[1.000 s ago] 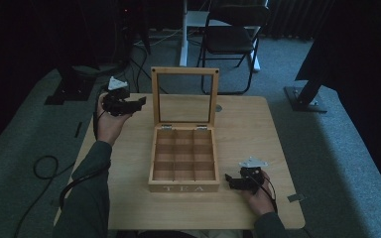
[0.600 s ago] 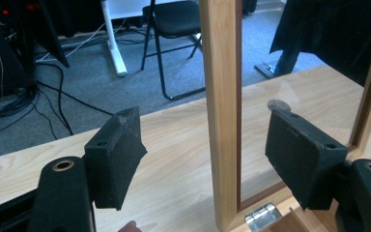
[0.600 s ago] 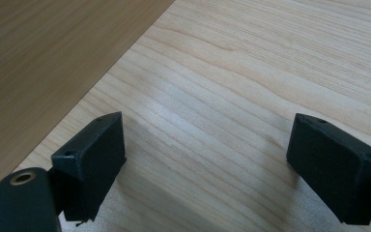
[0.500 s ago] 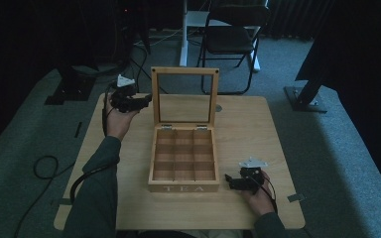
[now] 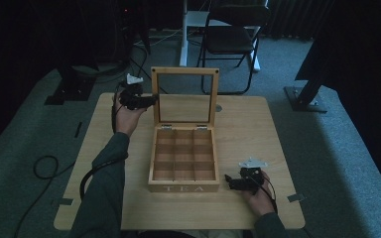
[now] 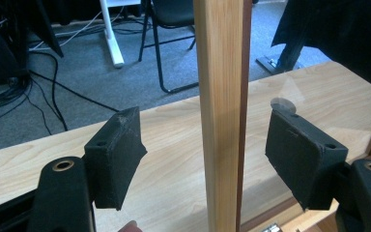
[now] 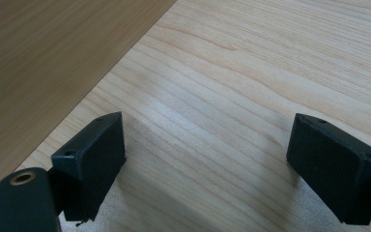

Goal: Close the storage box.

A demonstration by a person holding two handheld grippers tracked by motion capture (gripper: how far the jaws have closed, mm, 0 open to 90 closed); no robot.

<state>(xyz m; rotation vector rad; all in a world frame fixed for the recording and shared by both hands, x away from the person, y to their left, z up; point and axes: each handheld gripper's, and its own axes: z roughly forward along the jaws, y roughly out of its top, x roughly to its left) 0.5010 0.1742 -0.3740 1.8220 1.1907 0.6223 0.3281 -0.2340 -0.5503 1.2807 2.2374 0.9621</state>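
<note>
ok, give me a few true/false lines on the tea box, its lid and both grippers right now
1. The tea box has its lid standing open. True.
2. The left gripper is shut on the lid frame. False: its jaws stand apart on either side of the frame, not touching it.
3. The box compartments hold tea bags. False: they look empty.
4. The right gripper is open near the box's front right corner on the table. True.
5. The right gripper holds something. False: bare wood between its jaws.
</note>
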